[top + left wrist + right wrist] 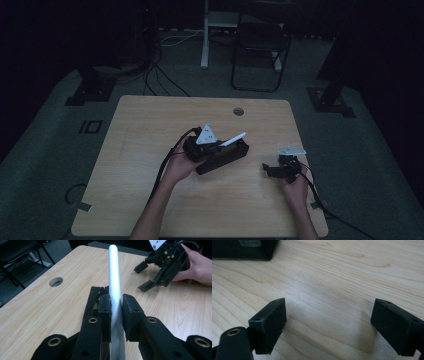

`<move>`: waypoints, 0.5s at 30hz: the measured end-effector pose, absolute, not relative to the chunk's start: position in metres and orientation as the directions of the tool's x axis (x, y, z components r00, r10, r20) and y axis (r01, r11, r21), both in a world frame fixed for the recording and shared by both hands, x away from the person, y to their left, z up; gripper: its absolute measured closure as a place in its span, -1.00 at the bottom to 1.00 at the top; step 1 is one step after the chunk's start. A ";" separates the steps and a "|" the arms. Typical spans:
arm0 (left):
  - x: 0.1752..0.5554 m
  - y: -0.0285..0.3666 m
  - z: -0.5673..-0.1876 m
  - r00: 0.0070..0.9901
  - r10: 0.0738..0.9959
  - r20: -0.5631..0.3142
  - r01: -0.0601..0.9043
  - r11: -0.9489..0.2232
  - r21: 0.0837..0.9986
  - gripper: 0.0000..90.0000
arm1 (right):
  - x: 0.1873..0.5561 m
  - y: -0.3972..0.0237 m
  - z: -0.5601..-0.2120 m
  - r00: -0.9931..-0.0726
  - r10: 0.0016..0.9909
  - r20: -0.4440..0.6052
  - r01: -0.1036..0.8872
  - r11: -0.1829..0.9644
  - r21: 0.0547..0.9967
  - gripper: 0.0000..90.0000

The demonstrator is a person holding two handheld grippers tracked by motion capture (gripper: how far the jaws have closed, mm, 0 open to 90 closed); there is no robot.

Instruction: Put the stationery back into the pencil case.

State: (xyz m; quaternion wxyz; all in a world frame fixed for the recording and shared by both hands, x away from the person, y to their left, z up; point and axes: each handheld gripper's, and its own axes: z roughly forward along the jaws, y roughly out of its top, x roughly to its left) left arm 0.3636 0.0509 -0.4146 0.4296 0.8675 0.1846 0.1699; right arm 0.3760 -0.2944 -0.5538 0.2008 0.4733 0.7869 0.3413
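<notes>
My left gripper (221,145) (116,302) is shut on a slim white rod (234,139) (113,270), which sticks out past the pads and slopes upward to the right. It hovers just over a flat black box (227,156) (244,250) in the middle of the wooden table (150,150). My right gripper (270,170) (328,322) rests low near the table's right edge. Its jaws stand wide apart with nothing but bare wood between them. In the left gripper view the right gripper (143,277) lies farther off, held by a hand (200,267).
A round cable hole (238,111) (56,281) sits near the table's far edge. A dark chair (260,45) and a white post (205,35) stand on the floor behind. Cables trail from both grippers off the near edge.
</notes>
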 end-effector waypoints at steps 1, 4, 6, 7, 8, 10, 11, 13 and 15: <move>0.364 0.051 -0.415 0.874 0.467 0.135 0.175 -0.561 0.809 0.75 | 0.376 -0.294 -0.554 -0.471 0.882 0.008 0.608 0.318 0.727 -0.71; 0.366 0.051 -0.415 0.874 0.468 0.132 0.179 -0.562 0.808 0.75 | 0.376 -0.294 -0.554 -0.471 0.882 0.008 0.609 0.318 0.727 -0.71; 0.367 0.051 -0.415 0.874 0.467 0.132 0.179 -0.564 0.806 0.75 | 0.376 -0.294 -0.554 -0.471 0.882 0.008 0.609 0.318 0.727 -0.71; 0.368 0.051 -0.416 0.875 0.466 0.132 0.178 -0.564 0.806 0.75 | 0.376 -0.294 -0.554 -0.471 0.882 0.008 0.609 0.318 0.727 -0.71; 0.369 0.051 -0.416 0.875 0.467 0.130 0.180 -0.562 0.807 0.75 | 0.376 -0.294 -0.554 -0.471 0.882 0.008 0.609 0.318 0.727 -0.71; 0.370 0.050 -0.416 0.875 0.466 0.130 0.181 -0.564 0.805 0.75 | 0.376 -0.294 -0.554 -0.471 0.882 0.008 0.609 0.318 0.727 -0.71; 0.371 0.050 -0.416 0.876 0.465 0.130 0.181 -0.566 0.805 0.75 | 0.376 -0.294 -0.554 -0.470 0.882 0.008 0.609 0.318 0.727 -0.71; 0.371 0.050 -0.417 0.876 0.466 0.127 0.184 -0.565 0.804 0.75 | 0.376 -0.294 -0.554 -0.471 0.882 0.008 0.609 0.318 0.727 -0.71; 0.373 0.049 -0.418 0.877 0.465 0.125 0.186 -0.565 0.804 0.75 | 0.376 -0.294 -0.554 -0.471 0.882 0.009 0.609 0.318 0.727 -0.71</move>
